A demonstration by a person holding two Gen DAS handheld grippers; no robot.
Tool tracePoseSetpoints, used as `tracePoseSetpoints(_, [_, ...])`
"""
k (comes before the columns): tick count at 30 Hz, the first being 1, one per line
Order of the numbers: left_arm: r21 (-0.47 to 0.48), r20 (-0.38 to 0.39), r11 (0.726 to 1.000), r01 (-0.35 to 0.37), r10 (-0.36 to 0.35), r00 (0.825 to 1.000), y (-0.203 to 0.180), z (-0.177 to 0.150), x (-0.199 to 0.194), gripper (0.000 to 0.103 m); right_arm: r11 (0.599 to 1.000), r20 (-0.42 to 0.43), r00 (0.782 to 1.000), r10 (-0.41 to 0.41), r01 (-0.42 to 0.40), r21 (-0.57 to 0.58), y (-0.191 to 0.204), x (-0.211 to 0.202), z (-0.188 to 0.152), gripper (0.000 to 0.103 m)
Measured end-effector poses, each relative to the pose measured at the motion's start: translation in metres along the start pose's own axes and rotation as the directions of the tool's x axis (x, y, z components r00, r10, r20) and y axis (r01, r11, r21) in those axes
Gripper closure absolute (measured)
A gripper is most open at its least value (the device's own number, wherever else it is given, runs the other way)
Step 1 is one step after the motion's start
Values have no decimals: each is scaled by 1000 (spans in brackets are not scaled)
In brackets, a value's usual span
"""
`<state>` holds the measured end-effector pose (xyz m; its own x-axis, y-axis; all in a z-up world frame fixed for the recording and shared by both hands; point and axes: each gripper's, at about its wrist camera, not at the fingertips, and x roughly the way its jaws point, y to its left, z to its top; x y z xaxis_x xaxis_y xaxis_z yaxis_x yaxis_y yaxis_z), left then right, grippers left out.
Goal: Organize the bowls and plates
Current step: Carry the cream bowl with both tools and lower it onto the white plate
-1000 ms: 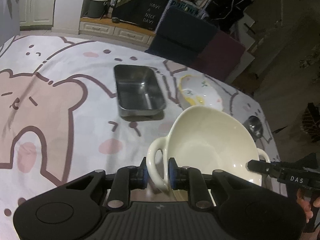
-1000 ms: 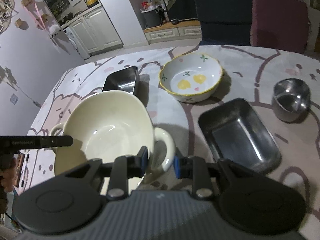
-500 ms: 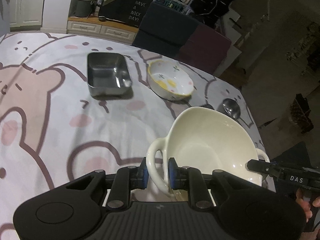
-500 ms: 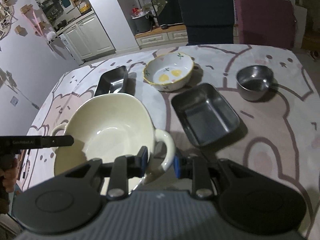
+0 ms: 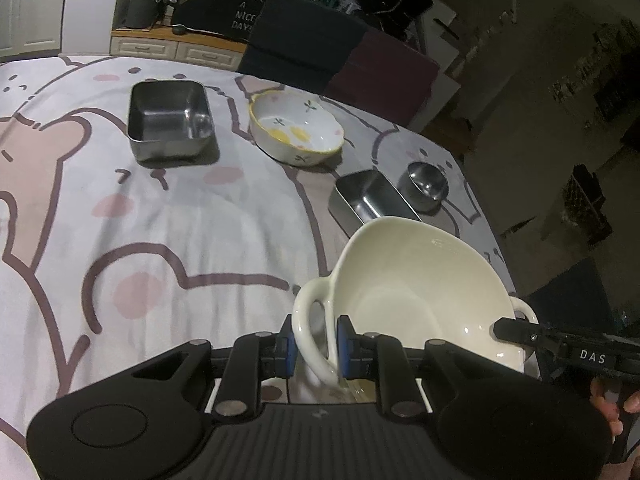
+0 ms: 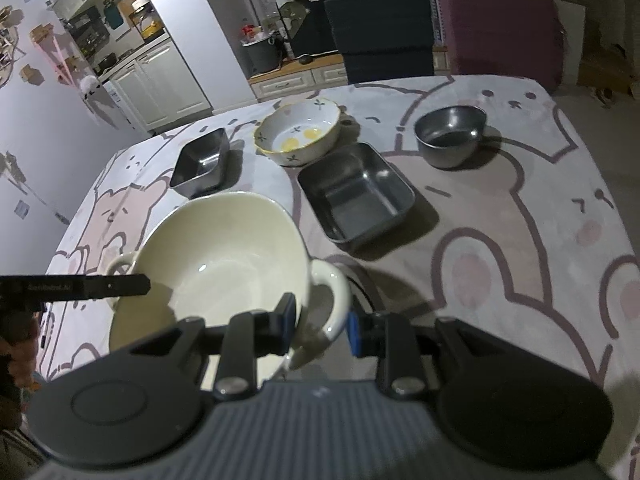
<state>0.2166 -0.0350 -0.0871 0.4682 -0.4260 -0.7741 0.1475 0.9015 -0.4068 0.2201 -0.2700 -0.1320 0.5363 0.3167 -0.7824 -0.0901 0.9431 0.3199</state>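
A cream two-handled bowl (image 5: pixel 420 292) hangs above the cartoon-print tablecloth, carried between both grippers. My left gripper (image 5: pixel 316 344) is shut on its left handle (image 5: pixel 306 316). My right gripper (image 6: pixel 322 328) is shut on the bowl's (image 6: pixel 224 264) right handle (image 6: pixel 338 292). Each view shows the other gripper's black finger at the opposite handle. Farther out on the table stand a flowered bowl (image 6: pixel 298 136), a flat steel tray (image 6: pixel 356 192), a square steel container (image 6: pixel 200 164) and a round steel bowl (image 6: pixel 450 134).
A dark blue chair (image 6: pixel 384 36) and a maroon chair (image 6: pixel 500 32) stand at the table's far edge. The table's right edge (image 5: pixel 492 232) drops to a dark floor. A person's fingers (image 5: pixel 612 400) hold the right gripper.
Both grippers have carried the cream bowl back across the table, away from the dishes. The steel tray, flowered bowl and round steel bowl now lie farther off, with more of them in view.
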Motion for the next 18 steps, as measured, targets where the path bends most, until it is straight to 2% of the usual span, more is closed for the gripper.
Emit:
tracePoseSetpoints(10, [16,-36,1000,-17,18,999,0,-7,14,82,1000,-28,1000,-13,13,12,-9,3,-11,72])
tracePoseSetpoints(18, [24,-95,999,-45,47,994,8,-18,36,80,999,-110,993,-34,34,-6,-10,24,-18,71])
